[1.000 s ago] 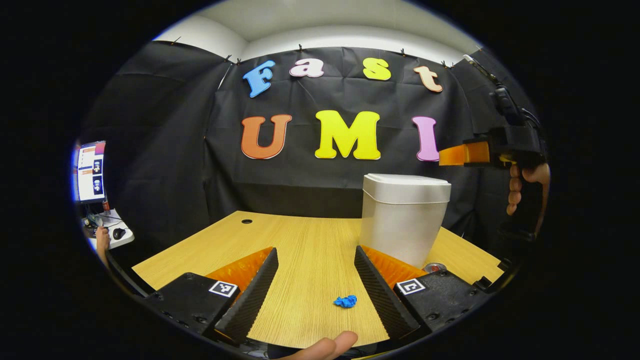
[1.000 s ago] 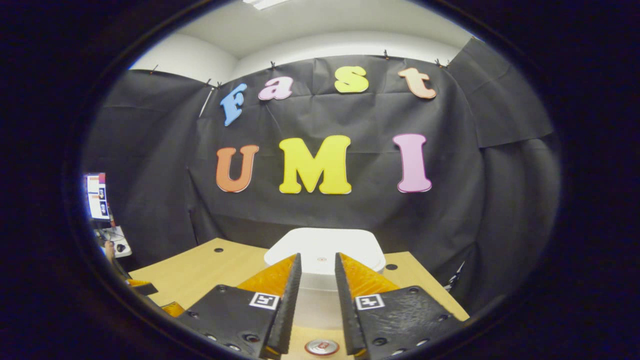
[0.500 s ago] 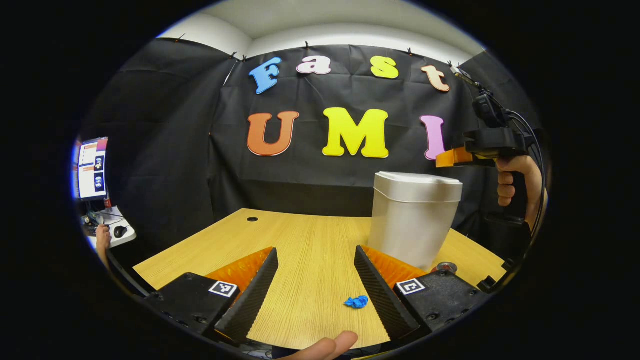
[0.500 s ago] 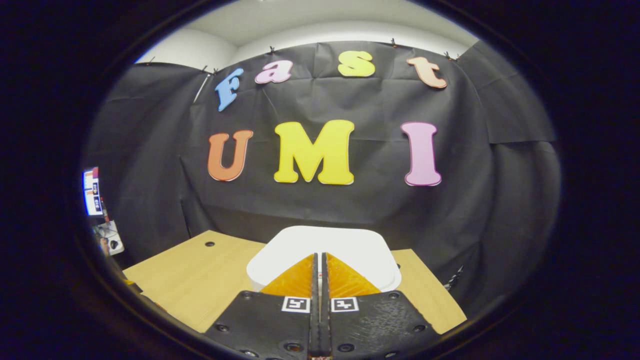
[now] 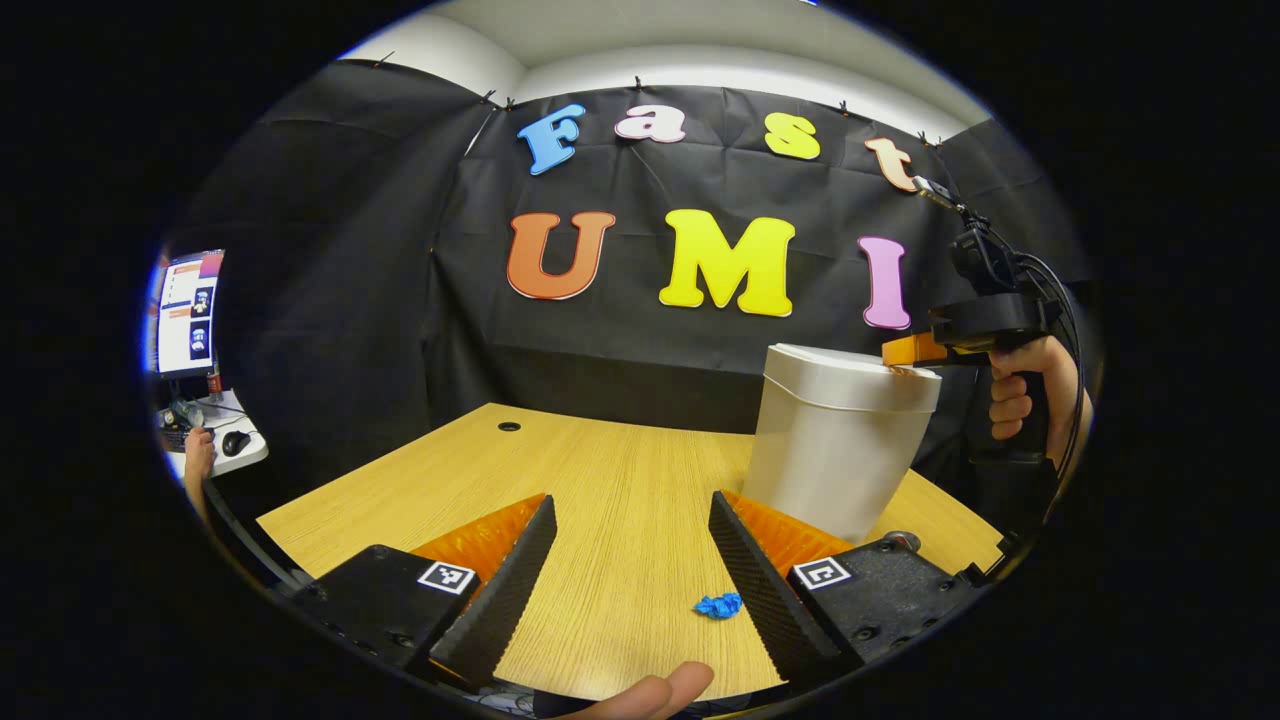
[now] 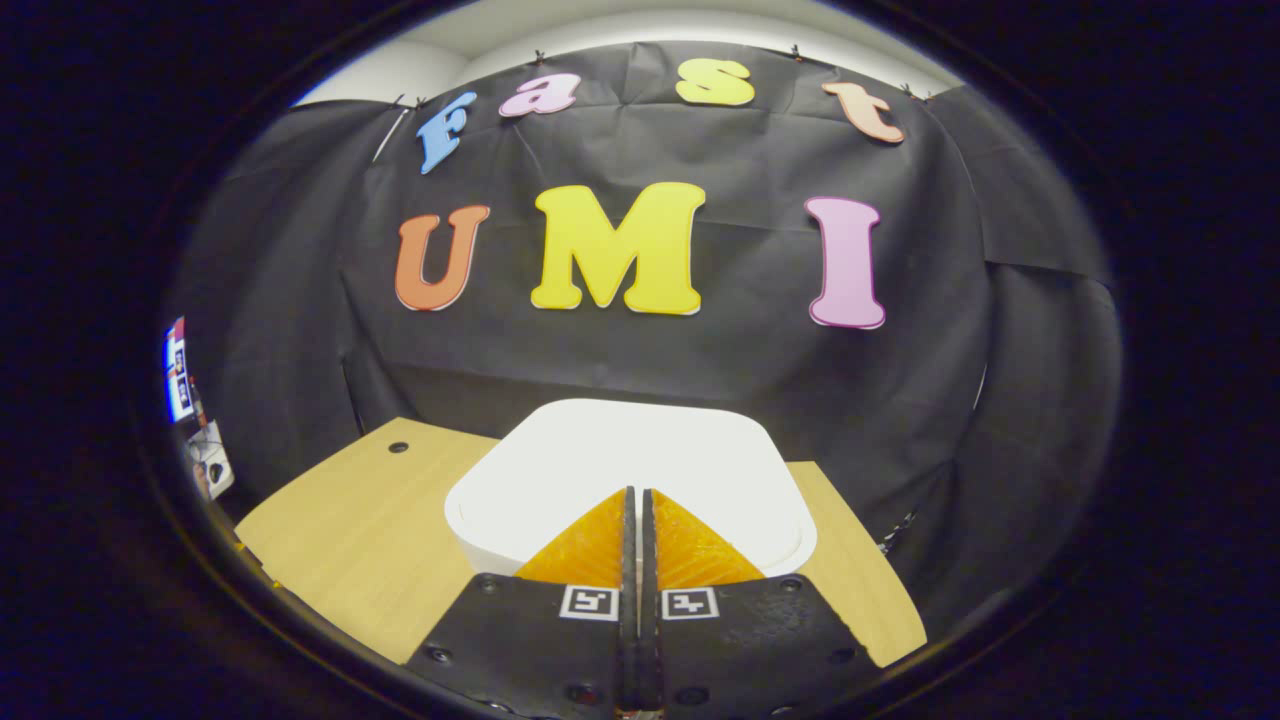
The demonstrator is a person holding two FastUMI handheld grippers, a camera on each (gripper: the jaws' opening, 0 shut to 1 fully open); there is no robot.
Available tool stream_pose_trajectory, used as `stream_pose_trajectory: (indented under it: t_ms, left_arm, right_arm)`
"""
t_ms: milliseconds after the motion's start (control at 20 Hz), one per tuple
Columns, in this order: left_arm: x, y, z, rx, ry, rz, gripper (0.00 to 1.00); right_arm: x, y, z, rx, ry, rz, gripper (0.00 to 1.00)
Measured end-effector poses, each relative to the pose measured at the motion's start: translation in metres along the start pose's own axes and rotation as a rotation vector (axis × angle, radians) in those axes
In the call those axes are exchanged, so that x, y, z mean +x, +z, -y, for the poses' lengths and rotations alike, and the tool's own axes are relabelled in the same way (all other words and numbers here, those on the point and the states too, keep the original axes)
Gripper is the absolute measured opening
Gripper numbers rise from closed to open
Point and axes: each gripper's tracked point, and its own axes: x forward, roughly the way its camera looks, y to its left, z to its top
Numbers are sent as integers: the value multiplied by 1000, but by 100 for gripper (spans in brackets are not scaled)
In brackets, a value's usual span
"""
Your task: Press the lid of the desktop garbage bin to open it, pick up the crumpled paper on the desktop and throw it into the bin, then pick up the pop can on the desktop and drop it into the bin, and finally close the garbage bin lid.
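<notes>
You are resting the closed right gripper (image 6: 634, 495) on the bin lid (image 6: 620, 455); your open left gripper (image 5: 630, 520) is hovering near the crumpled paper (image 5: 718, 605).

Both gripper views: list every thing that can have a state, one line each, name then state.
garbage bin: upright on the desk.
lid: still down, right gripper's tips at it.
right gripper: shut, holding nothing.
left gripper: open, empty, above the desk.
crumpled paper: lying on the desk, not picked up.
pop can: on the desk beside the bin, mostly hidden.
</notes>
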Motion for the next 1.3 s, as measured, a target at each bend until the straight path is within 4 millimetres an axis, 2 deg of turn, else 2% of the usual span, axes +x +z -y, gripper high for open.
stream_pose_trajectory:
  t_ms: [100,200,300,450,550,850,1000,1050,1150,1300]
  left_arm:
    - [0,-2,2,-10,-10,-10,99]
    - [0,-3,3,0,-18,-11,99]
    - [2,-2,4,10,-23,-7,99]
    - [1,-1,6,15,-37,1,99]
    - [1,-2,3,15,-31,3,99]
    - [5,-5,7,53,-45,1,99]
    - [11,-12,8,127,-60,-13,99]
    - [13,-17,9,150,-63,-22,99]
    - [20,-26,21,157,-114,-32,99]
    - [28,-54,32,112,-158,-126,99]
  right_arm:
    - [-9,3,3,-66,-30,30,1]
    - [-32,3,4,-78,-56,78,1]
    - [-50,-3,-1,-69,-49,93,1]
    - [-77,-22,-9,-32,7,113,0]
    - [-99,-21,-8,-11,23,154,1]
    - [-126,-33,-9,3,37,199,1]
    - [-132,-58,-15,-4,53,184,1]
    - [-135,-68,-22,-3,74,186,1]
    - [-141,-94,-26,4,92,180,1]
    - [-156,-122,-27,59,120,205,1]
